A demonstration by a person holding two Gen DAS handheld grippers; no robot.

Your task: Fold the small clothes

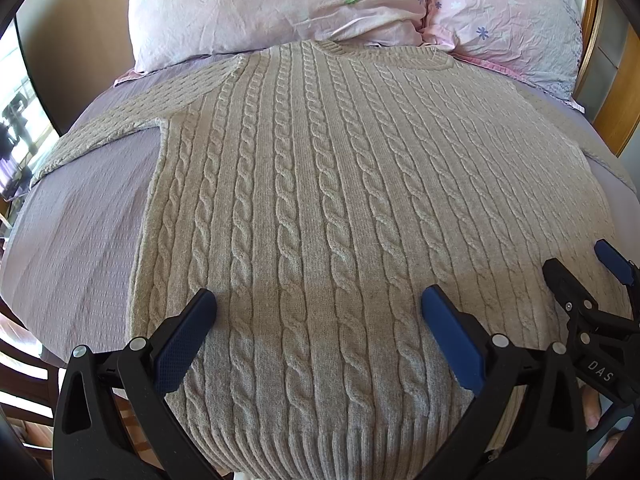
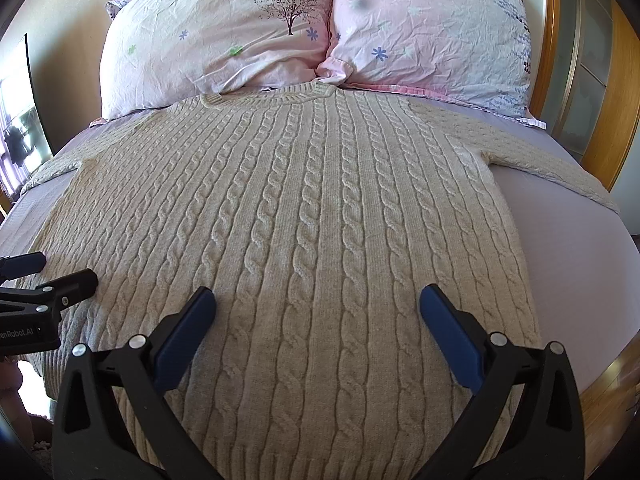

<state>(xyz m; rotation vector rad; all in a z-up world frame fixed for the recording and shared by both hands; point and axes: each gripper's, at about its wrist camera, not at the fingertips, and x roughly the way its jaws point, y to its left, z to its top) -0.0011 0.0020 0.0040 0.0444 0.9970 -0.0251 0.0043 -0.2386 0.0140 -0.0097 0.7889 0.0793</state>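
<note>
Folding has not begun, by the look of it: the sweater (image 1: pixel 320 200) lies flat and face-up on the bed (image 1: pixel 80 240), collar at the pillows (image 2: pixel 224 40), both sleeves spread out to the sides. The left hand-held gripper (image 1: pixel 319 334) and right hand-held gripper (image 2: pixel 318 332) hover over the hem, jaws spread wide, gripping nothing. Every fold is left to do.

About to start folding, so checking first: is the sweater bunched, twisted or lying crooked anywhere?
Nothing stands out. The sweater lies flat on the bed, sleeves spread sideways, collar toward the pillows.
</note>
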